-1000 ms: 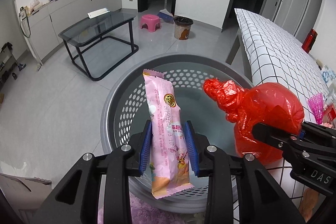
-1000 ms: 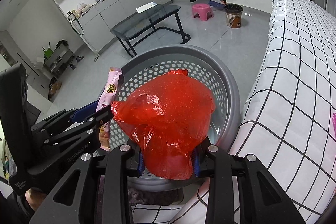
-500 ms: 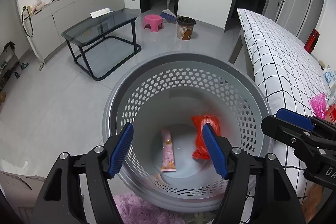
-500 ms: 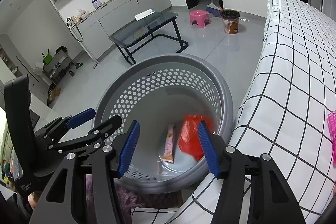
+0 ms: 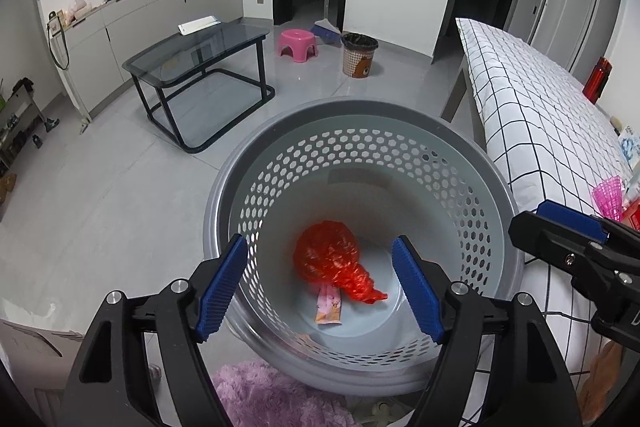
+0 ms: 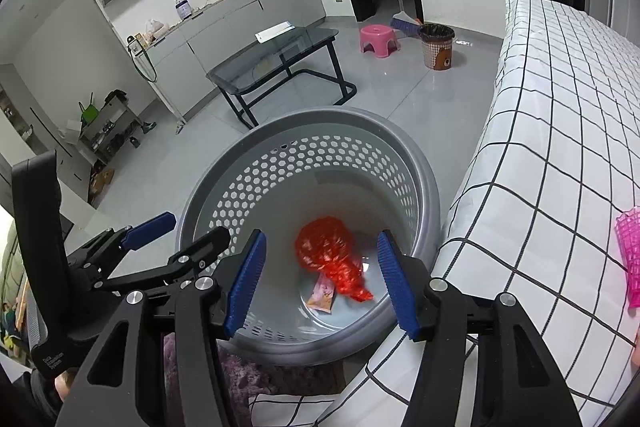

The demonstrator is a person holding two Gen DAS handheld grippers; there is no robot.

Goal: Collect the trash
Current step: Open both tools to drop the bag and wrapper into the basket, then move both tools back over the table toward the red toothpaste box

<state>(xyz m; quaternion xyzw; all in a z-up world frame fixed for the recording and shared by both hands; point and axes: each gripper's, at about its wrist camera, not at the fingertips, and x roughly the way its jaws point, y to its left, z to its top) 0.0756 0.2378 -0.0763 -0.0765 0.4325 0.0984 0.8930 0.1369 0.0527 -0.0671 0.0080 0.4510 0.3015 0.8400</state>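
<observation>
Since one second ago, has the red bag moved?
Yes. The red bag dropped from the right gripper, above the basket rim, to the basket floor.

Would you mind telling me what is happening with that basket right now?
A person holds two grippers over the grey basket. The left gripper, its jaws just opened, and the right gripper are both open and empty. The red plastic bag lies on the basket floor, partly over the pink snack wrapper.

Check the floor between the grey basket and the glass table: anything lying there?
Nothing: bare grey tile runs from the basket rim to the glass table. Both wrist views show it.
</observation>
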